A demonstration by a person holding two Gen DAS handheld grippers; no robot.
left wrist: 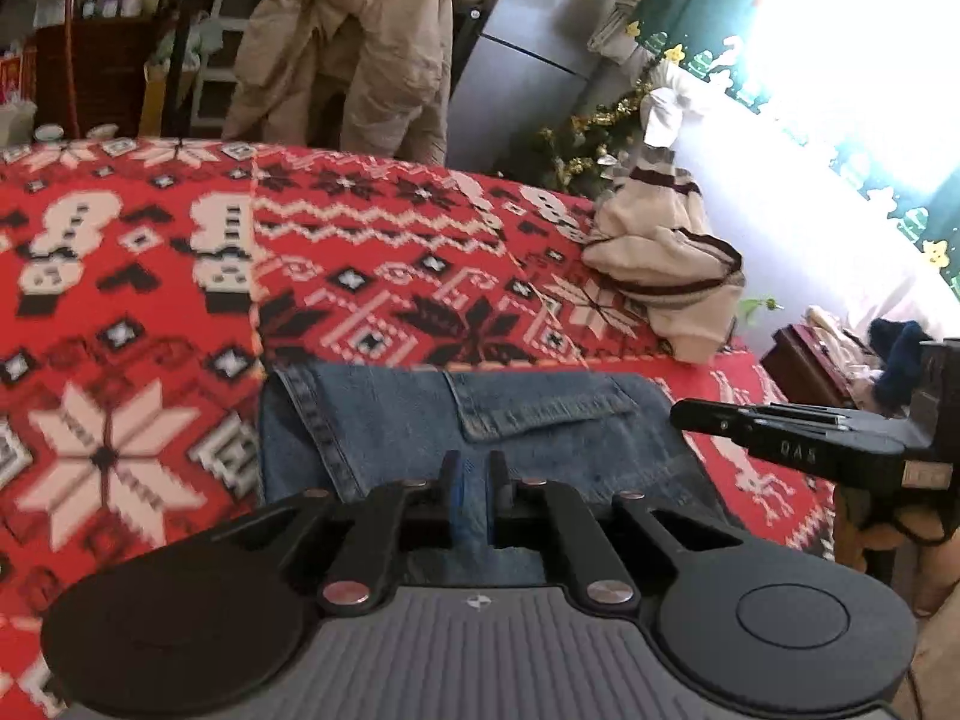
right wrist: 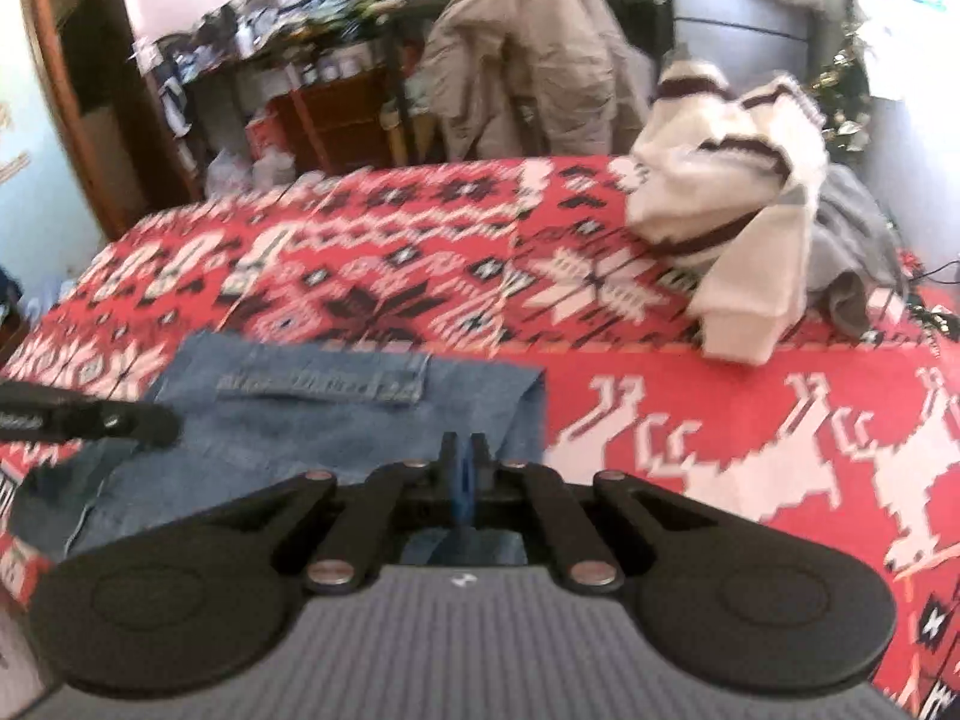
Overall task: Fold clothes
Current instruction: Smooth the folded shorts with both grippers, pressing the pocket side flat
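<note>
Basically both tongs are pinched on the same garment. Left gripper (left wrist: 474, 468) has its jaws nearly together with a strip of the blue denim garment (left wrist: 420, 420) caught between the blue pads. Right gripper (right wrist: 462, 450) is the same, jaws almost closed, thin fold of denim between them, though that view is blurred.

Denim piece lies at the near edge of the red, white and black knitted-pattern blanket (left wrist: 360, 252), which covers the whole work surface. Stitched pocket flap (left wrist: 540, 408) faces up; a seamed edge runs down the garment's left side in the left wrist view. In the right wrist view the denim sits left of centre, its right edge just past the gripper.

Each gripper shows in the other's camera: the right one comes in from the right edge of the left view, the left one from the left edge of the right view, both over the denim's side edges.

Cream sweater with dark stripes (left wrist: 660, 252) is bunched at the blanket's far right, well apart from the denim, with a grey cloth (right wrist: 852, 240) just beside it. Tan jacket (left wrist: 354, 54) hangs over a chair behind the surface.
</note>
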